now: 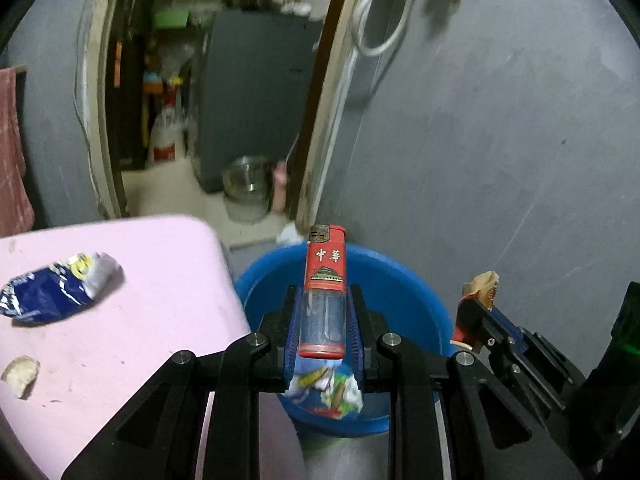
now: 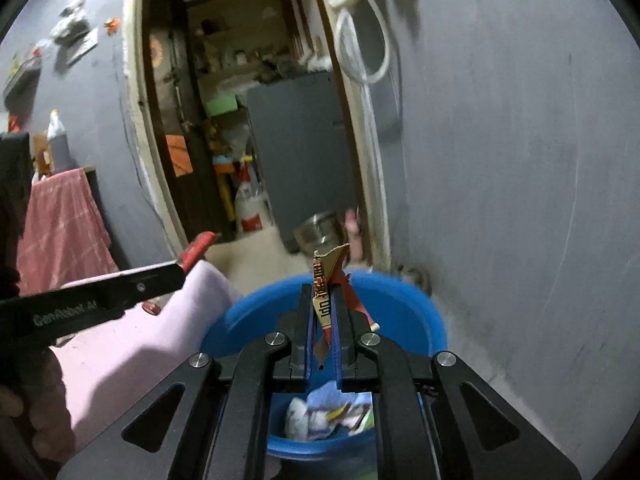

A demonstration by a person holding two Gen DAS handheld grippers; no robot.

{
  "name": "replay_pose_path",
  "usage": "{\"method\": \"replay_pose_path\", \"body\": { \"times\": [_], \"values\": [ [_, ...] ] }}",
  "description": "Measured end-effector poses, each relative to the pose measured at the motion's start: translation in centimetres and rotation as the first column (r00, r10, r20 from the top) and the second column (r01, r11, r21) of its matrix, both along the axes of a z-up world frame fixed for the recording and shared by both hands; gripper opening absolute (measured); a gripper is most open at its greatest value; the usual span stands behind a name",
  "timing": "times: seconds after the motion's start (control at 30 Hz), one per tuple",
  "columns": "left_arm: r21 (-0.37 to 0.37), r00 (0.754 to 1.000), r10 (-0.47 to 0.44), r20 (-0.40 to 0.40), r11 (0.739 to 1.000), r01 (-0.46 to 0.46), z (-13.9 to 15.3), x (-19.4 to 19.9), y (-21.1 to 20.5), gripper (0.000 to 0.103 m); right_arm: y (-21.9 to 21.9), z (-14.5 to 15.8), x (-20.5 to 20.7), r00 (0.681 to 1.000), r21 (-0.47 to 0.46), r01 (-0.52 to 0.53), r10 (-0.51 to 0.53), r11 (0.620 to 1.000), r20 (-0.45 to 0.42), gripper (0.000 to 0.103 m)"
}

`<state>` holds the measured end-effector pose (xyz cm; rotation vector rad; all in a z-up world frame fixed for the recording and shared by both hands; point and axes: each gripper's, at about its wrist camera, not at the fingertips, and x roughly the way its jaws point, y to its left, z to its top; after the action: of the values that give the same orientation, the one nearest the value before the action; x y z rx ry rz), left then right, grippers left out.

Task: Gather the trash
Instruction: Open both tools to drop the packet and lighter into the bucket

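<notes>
My left gripper (image 1: 322, 300) is shut on a red and clear lighter (image 1: 324, 292), held upright above the blue basin (image 1: 384, 280). My right gripper (image 2: 325, 300) is shut on a torn red and tan wrapper (image 2: 326, 280), also above the blue basin (image 2: 400, 296). Crumpled wrappers (image 1: 328, 392) lie inside the basin, also seen in the right wrist view (image 2: 328, 416). A blue crumpled packet (image 1: 56, 290) and a pale scrap (image 1: 22, 374) lie on the pink table (image 1: 140, 320). The right gripper with its wrapper (image 1: 480, 292) shows in the left wrist view; the left gripper (image 2: 120, 296) with the lighter (image 2: 198, 250) shows in the right wrist view.
The basin stands on the floor between the pink table (image 2: 132, 344) and a grey wall (image 1: 500, 140). An open doorway behind shows a steel pot (image 1: 246, 184) and a grey cabinet (image 1: 256, 96). A white cable (image 1: 384, 20) hangs on the wall. A red cloth (image 2: 60, 224) hangs at left.
</notes>
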<state>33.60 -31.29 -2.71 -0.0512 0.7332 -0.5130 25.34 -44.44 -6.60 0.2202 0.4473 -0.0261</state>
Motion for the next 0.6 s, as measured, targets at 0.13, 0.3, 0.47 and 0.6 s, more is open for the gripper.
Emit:
{"method": "replay_pose_path", "body": {
  "times": [0.13, 0.3, 0.47, 0.6],
  "values": [
    [0.008, 0.994, -0.012, -0.105, 1.0, 0.013, -2.3, 1.2, -0.9, 0.019, -0.4, -1.3, 1.2, 0.997, 0.028, -0.003, 0.005, 1.0, -0.073, 0.007],
    [0.052, 0.984, -0.02, -0.175, 0.998, 0.029, -4.1, 1.8, -1.6, 0.019, -0.6, -2.2, 1.8, 0.99, 0.024, 0.002, 0.002, 1.0, -0.138, 0.008],
    [0.065, 0.978, -0.028, -0.205, 0.997, 0.042, -4.9, 1.6, -1.8, 0.019, -1.1, -2.6, 2.1, 0.987, 0.041, 0.008, -0.001, 0.999, -0.163, 0.021],
    [0.043, 0.975, -0.025, -0.22, 0.998, 0.036, -4.9, 1.7, -1.3, 0.021, -1.2, -2.5, 1.8, 0.988, 0.045, 0.008, -0.001, 0.999, -0.156, 0.029]
  ]
}}
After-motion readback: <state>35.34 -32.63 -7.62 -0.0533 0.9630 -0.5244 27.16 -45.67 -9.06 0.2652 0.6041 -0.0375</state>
